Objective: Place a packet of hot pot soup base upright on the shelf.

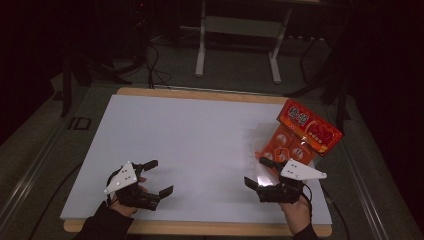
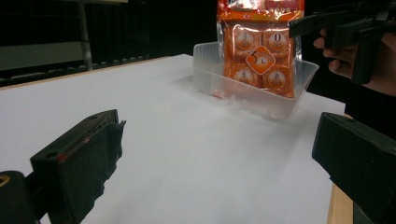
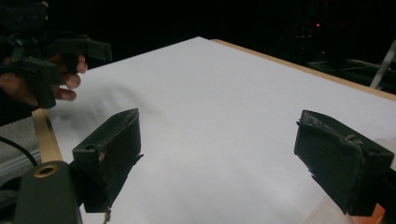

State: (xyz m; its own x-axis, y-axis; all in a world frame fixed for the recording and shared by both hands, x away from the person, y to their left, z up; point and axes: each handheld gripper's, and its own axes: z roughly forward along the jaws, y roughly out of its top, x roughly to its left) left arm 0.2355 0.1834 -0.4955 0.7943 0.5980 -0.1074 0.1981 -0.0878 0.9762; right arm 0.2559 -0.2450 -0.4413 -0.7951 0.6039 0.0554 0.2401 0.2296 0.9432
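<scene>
An orange snack packet [image 1: 300,135] leans upright in a clear plastic tray [image 1: 260,137] at the table's right side; the left gripper view shows the packet [image 2: 260,51] standing in the tray [image 2: 252,93]. My left gripper [image 1: 157,177] rests near the front left, jaws wide apart with nothing between them [image 2: 215,154]. My right gripper [image 1: 256,172] sits just in front of the tray, also open and empty [image 3: 219,154]. In the right gripper view the left gripper [image 3: 51,56] is far off at the left.
The white table top [image 1: 190,145] has a wooden edge [image 1: 200,229]. Beyond it stand a metal table frame [image 1: 235,40] and cables on a dark floor. A metal rail [image 1: 370,200] runs along the table's right side.
</scene>
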